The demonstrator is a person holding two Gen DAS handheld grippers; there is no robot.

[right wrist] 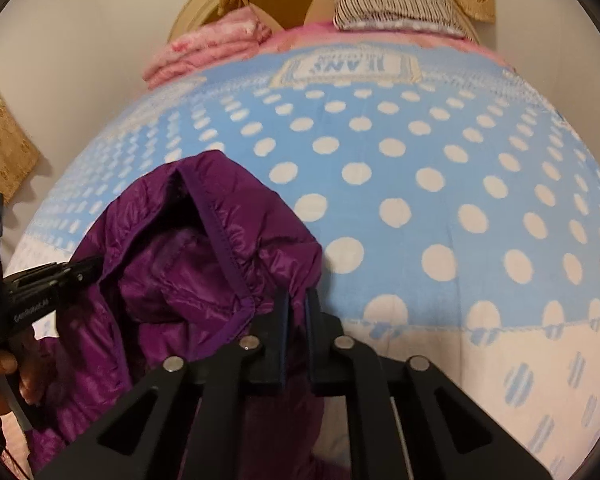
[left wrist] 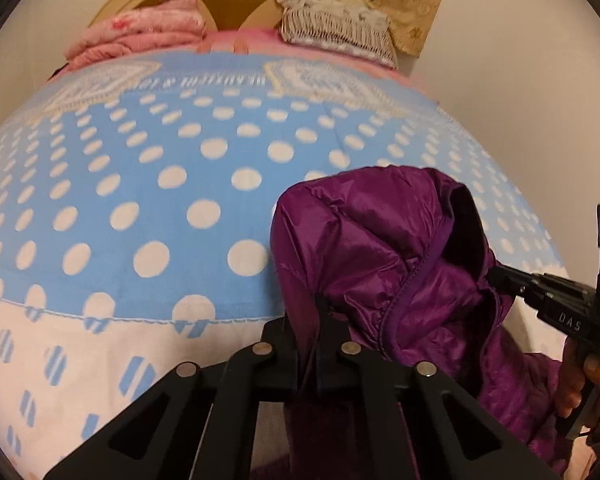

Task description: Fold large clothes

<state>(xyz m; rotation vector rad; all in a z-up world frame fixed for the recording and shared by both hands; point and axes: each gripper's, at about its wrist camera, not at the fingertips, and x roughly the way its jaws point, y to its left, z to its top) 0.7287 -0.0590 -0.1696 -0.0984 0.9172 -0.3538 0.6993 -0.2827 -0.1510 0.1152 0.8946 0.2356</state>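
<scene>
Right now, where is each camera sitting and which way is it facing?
Left wrist: on the left gripper, facing the headboard across the polka-dot blanket; shows its own fingers pinching the purple jacket, plus the right gripper.
Right wrist: on the right gripper, facing likewise; shows the left gripper and hand.
Shared: purple jacket, polka-dot blanket, both grippers.

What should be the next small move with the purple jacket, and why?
Probably carry the purple jacket forward and lower it onto the blue dotted blanket. Both the left gripper and the right gripper are shut on its fabric, holding it bunched up at the near edge of the bed, with the hood open. It likely needs to lie flat before any fold.
</scene>
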